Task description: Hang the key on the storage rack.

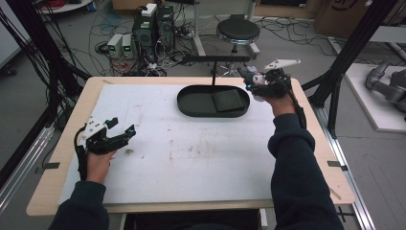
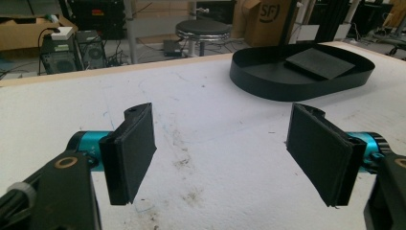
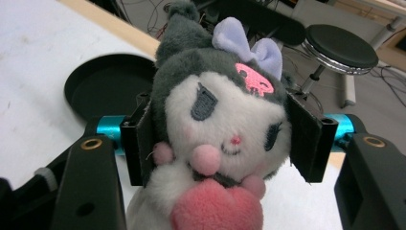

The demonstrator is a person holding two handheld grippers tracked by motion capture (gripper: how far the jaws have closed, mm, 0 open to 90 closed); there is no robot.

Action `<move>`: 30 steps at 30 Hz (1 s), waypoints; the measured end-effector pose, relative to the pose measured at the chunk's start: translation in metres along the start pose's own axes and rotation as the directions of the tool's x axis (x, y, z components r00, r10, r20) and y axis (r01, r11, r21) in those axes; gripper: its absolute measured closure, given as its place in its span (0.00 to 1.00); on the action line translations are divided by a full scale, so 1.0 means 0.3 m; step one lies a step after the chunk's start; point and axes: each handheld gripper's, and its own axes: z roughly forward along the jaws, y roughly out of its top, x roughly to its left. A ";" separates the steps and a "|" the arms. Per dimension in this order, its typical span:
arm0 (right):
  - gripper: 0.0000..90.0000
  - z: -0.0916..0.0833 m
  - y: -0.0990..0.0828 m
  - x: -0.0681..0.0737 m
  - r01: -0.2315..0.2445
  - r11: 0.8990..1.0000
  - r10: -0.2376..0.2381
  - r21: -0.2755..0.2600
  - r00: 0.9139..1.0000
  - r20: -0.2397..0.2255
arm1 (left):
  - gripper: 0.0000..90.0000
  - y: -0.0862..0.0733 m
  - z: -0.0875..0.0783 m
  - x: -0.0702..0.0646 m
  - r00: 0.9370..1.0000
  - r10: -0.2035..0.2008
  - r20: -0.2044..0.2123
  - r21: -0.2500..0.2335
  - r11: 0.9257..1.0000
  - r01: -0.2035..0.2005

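A: What is close to us?

B: The left gripper (image 1: 120,130) sits low over the white table (image 1: 191,158), near its left side. Its fingers (image 2: 131,151) are spread wide with nothing between them.

A: And the right gripper (image 1: 249,79)?

B: It is farther away, up in the air by the far right corner of the table. Its fingers (image 3: 306,139) squeeze a plush toy (image 3: 220,124) by both sides of its head.

A: What does the toy look like?

B: It has a white face, a dark grey hood, a light purple bow (image 3: 246,43) and a pink heart (image 3: 215,206) in front. It faces the right gripper's camera.

A: What is near it?

B: A black oval tray (image 1: 189,108) lies on the table just left of the toy. A flat dark pad (image 1: 228,100) lies inside the tray. Past the table, a round black stool (image 1: 238,29) stands on the floor.
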 end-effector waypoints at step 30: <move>0.41 0.186 0.008 -0.080 -0.130 0.980 0.096 0.154 0.973 0.211 | 0.28 -0.001 -0.003 -0.003 1.000 0.004 0.000 0.000 1.000 -0.004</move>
